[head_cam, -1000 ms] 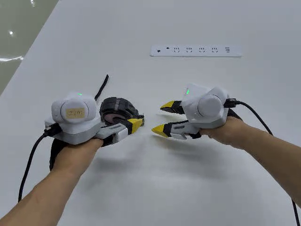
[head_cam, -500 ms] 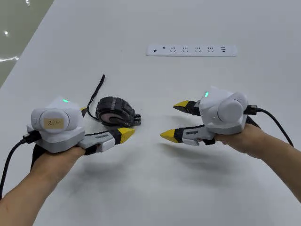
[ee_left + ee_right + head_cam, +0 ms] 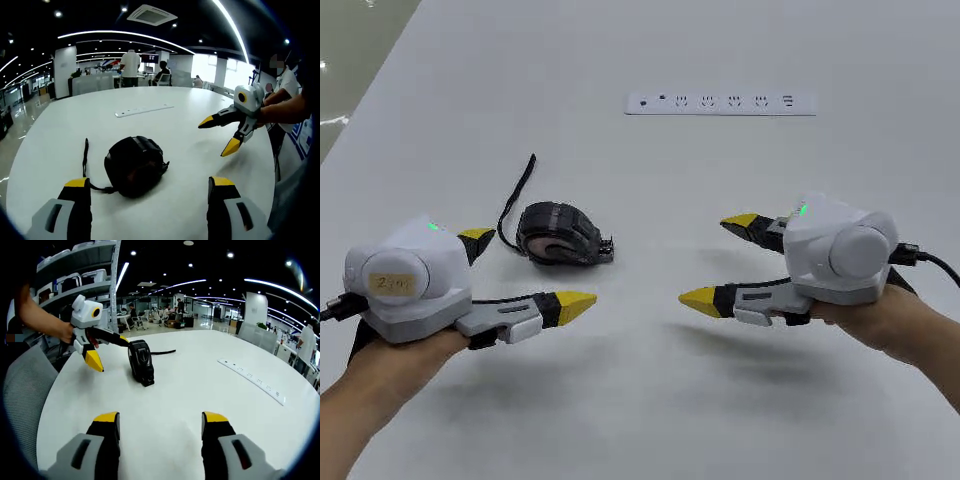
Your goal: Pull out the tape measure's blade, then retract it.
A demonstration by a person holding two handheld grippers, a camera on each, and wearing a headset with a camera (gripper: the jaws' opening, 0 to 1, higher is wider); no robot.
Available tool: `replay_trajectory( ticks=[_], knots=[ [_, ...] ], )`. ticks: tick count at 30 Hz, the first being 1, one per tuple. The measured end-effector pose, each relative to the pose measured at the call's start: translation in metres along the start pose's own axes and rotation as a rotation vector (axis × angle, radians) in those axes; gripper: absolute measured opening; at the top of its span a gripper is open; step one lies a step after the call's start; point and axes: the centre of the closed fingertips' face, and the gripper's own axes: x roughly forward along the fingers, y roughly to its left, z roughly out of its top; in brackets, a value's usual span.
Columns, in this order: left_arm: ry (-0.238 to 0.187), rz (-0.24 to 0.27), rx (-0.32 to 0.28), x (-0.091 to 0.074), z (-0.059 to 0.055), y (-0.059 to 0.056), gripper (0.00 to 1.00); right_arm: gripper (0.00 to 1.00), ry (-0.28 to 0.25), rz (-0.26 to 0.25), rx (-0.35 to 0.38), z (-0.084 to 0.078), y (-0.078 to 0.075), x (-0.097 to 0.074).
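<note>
A black tape measure [image 3: 558, 233] lies on the white table [image 3: 640, 400], its blade fully inside and its black wrist strap [image 3: 516, 190] trailing away behind it. My left gripper [image 3: 525, 270] is open, drawn back from the case, which sits ahead between its yellow-tipped jaws as the tape measure [image 3: 135, 165] in the left gripper view. My right gripper [image 3: 720, 260] is open too, well to the right of the case, with nothing between its jaws. In the right gripper view the tape measure [image 3: 141, 361] stands ahead, beside the left gripper [image 3: 97, 350].
A white power strip [image 3: 720, 103] lies flat at the far side of the table. Cables run back from both grippers. The table's left edge [image 3: 360, 110] borders a shiny floor. People stand in the office background of the gripper views.
My left gripper has let go of the tape measure and pulled back toward me and to the left. My right gripper has drawn away to the right. The case stays on the table.
</note>
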Motion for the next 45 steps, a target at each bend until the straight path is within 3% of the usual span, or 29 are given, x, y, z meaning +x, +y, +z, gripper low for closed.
replay_trajectory(
  ticks=[10,11,14,18,22,27,39,45],
  knots=[
    [0.002,-0.013,0.011,-0.006,0.001,-0.001,1.0,0.77,-0.011,-0.029,0.026,-0.003,0.0,-0.019],
    [0.007,-0.029,0.013,-0.012,-0.001,-0.002,1.0,0.78,-0.012,-0.047,0.065,-0.01,-0.001,-0.033],
    [0.004,-0.03,0.022,-0.014,-0.002,-0.003,1.0,0.8,-0.013,-0.062,0.082,-0.014,-0.002,-0.042],
    [0.0,-0.038,0.016,-0.016,-0.002,-0.004,1.0,0.86,-0.02,-0.066,0.095,-0.014,-0.001,-0.045],
    [-0.014,-0.041,0.024,-0.022,-0.002,-0.007,1.0,0.92,-0.066,-0.073,0.146,-0.014,0.004,-0.06],
    [-0.04,-0.066,0.021,-0.03,0.002,-0.011,1.0,0.96,-0.077,-0.105,0.169,-0.017,0.003,-0.073],
    [-0.065,-0.089,0.015,-0.041,0.006,-0.016,1.0,1.0,-0.085,-0.121,0.179,-0.02,0.004,-0.085],
    [-0.059,-0.109,0.021,-0.042,0.004,-0.019,1.0,1.0,-0.073,-0.133,0.204,-0.031,0.005,-0.095]
  ],
)
